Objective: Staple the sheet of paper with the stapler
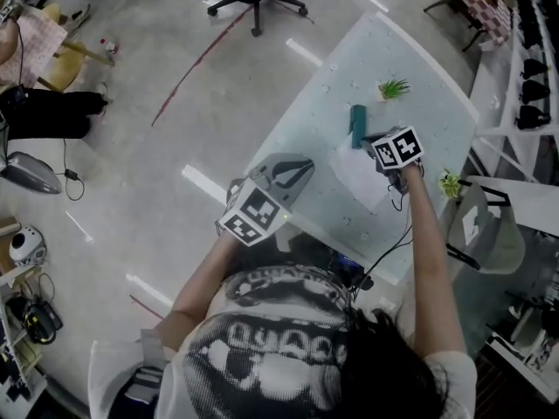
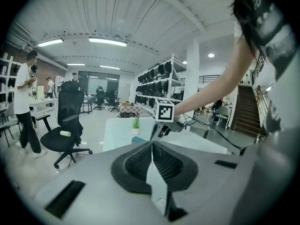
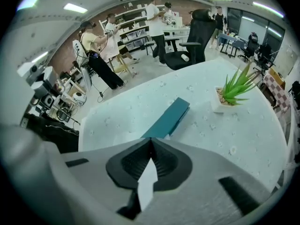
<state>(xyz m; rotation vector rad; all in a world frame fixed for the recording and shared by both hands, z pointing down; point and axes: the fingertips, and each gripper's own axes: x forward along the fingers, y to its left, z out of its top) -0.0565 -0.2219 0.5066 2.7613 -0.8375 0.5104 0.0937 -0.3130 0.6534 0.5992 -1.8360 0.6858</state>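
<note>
Stapler (image 3: pixel 166 118) lies on the table (image 1: pixel 419 77) just past the right gripper (image 3: pixel 151 142), whose jaws are closed on nothing I can see, with the paper (image 1: pixel 360 175) beneath it; I would press squarely on its top, using the closed, empty left gripper (image 1: pixel 293 171) to steady the paper.

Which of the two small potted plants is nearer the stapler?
The potted plant on the far side of the table, just beyond the teal stapler; the other plant sits by the right edge.
</note>
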